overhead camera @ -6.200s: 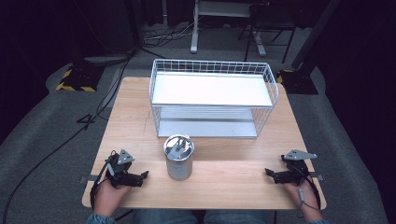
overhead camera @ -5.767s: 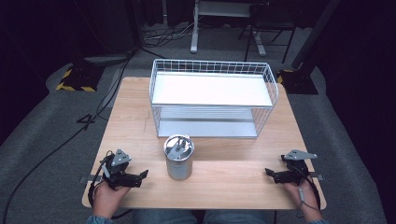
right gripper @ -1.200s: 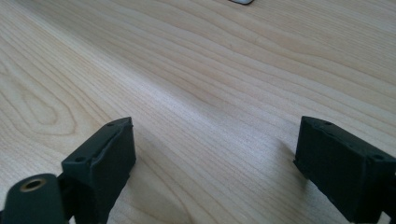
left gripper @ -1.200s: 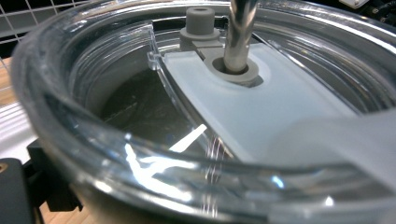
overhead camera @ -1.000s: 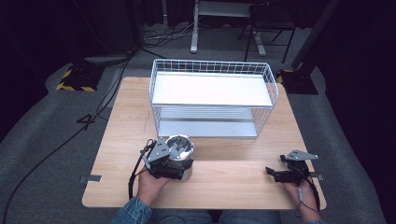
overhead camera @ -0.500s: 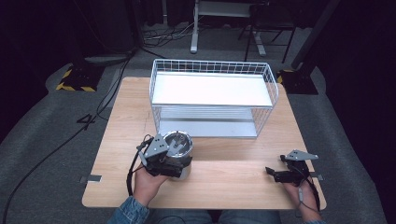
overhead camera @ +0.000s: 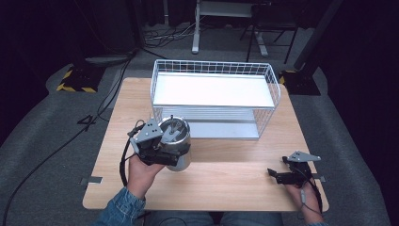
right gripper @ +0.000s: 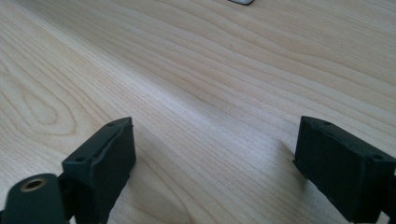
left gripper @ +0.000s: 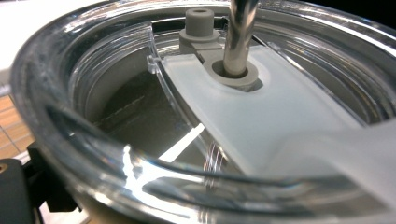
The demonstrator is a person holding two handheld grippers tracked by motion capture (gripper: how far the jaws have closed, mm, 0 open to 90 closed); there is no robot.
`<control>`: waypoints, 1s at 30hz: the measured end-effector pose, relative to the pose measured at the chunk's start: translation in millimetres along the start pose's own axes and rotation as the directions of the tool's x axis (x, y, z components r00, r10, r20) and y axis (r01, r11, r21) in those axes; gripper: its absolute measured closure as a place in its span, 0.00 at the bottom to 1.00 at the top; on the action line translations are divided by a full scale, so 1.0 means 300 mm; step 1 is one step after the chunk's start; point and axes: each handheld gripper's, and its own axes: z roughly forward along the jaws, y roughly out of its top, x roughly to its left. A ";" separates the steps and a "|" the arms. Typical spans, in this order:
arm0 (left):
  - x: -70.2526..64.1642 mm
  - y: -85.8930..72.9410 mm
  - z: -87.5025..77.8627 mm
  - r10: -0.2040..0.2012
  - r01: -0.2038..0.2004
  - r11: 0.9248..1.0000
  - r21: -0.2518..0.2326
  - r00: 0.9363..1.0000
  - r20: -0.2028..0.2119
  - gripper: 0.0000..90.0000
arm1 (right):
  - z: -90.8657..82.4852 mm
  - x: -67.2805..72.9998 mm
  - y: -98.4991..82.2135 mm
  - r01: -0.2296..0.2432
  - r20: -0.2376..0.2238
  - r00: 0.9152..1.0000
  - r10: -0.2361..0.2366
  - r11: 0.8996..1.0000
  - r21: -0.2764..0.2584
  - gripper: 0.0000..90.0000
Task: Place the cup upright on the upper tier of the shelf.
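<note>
A steel tumbler (overhead camera: 182, 155) with a clear lid (left gripper: 261, 107) and a metal straw (left gripper: 238, 32) sits just in front of the white wire rack (overhead camera: 211, 61), near its left end. My left gripper (overhead camera: 162, 151) comes at it from the left and is shut on the tumbler's body. Seen this close in the left gripper view, the lid hides most of the jaws. My right gripper (overhead camera: 275, 175) rests low over the table's front right part. It is open, with its fingers (right gripper: 102, 158) wide apart and bare wood between them.
The wire rack stands across the back half of the wooden table (overhead camera: 226, 183) and carries a white shelf (overhead camera: 211, 89) with a lower tier under it. Dark floor, cables and a yellow-black striped block (overhead camera: 75, 80) surround the table.
The left gripper left the front left edge, reached the tumbler and shut on it. In the last second it carried the tumbler slightly left and back toward the rack. The right gripper stayed still.
</note>
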 end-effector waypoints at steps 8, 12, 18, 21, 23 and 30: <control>0.009 0.079 -0.016 0.013 -0.013 1.000 -0.025 1.000 0.011 0.04 | -0.001 0.002 0.000 0.003 0.005 1.000 -0.003 1.000 -0.001 0.15; 0.010 0.116 -0.017 0.021 -0.020 0.999 -0.035 0.999 0.024 0.04 | -0.001 0.002 0.000 0.003 0.005 1.000 -0.003 1.000 -0.001 0.15; 0.006 0.170 -0.011 0.037 -0.036 0.999 -0.041 0.999 0.027 0.04 | -0.001 0.002 0.000 0.003 0.005 1.000 -0.003 1.000 -0.002 0.15; 0.008 0.185 -0.008 0.038 -0.037 0.998 -0.042 0.999 0.032 0.04 | -0.001 0.002 0.000 0.003 0.005 1.000 -0.003 1.000 -0.002 0.15; 0.009 0.202 -0.003 0.045 -0.043 0.998 -0.048 0.999 0.028 0.04 | -0.001 0.002 0.000 0.003 0.005 1.000 -0.003 1.000 -0.001 0.15; 0.025 0.255 0.013 0.050 -0.048 0.997 -0.068 0.999 0.020 0.04 | -0.001 0.002 0.000 0.003 0.003 1.000 -0.003 1.000 -0.002 0.15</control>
